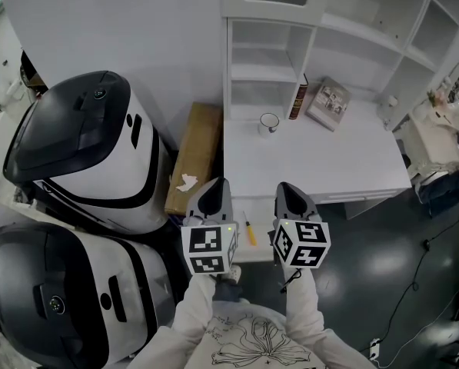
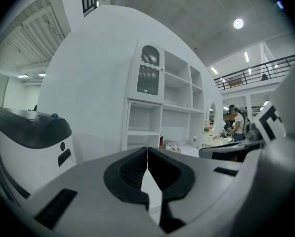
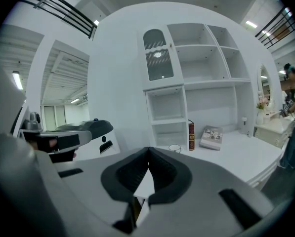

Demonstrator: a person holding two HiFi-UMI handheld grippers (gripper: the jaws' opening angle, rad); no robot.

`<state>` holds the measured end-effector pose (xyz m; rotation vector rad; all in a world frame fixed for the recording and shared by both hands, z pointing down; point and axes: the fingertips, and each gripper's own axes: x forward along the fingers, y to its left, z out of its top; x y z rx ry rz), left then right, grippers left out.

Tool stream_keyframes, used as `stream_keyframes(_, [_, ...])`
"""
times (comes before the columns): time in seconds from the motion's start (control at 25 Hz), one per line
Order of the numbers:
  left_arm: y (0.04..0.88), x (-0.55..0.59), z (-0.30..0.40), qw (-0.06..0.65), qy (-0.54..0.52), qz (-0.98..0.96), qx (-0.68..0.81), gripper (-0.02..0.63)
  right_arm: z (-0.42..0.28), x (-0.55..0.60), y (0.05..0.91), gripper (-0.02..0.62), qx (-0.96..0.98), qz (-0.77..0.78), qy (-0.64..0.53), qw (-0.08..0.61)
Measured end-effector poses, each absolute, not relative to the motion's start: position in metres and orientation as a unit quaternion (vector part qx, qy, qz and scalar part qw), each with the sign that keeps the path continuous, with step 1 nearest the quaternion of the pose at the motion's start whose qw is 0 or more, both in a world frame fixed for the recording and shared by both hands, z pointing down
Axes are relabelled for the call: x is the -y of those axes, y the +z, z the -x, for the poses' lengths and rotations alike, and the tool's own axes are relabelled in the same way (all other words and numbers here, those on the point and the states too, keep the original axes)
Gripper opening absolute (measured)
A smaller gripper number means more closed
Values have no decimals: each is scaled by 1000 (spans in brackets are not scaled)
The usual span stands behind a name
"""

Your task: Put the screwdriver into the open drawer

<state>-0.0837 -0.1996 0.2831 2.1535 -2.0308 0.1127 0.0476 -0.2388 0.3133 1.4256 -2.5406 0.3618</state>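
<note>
A small yellow-handled screwdriver [image 1: 249,232] lies inside the open white drawer [image 1: 263,244] that is pulled out from the front left of the white desk [image 1: 329,160]. My left gripper [image 1: 216,186] is just left of the drawer and my right gripper [image 1: 289,187] just right of it, both held above it and pointing toward the desk. In the left gripper view the left gripper [image 2: 147,150] has its jaws together with nothing between them. In the right gripper view the right gripper [image 3: 148,153] is likewise shut and empty.
On the desk stand a white mug [image 1: 268,123], a dark red book [image 1: 298,97] and a magazine [image 1: 329,102], below open shelves [image 1: 264,60]. A cardboard box [image 1: 194,156] leans left of the desk. Two large white-and-black machines [image 1: 91,148] fill the left side. Cables [image 1: 414,275] lie on the dark floor.
</note>
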Motion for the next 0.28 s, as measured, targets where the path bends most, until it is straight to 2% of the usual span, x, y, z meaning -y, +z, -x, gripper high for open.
stream_keyframes(0.28, [276,205,81,92,41,-722,685,6,-52,245,306,3,862,-481,125,104])
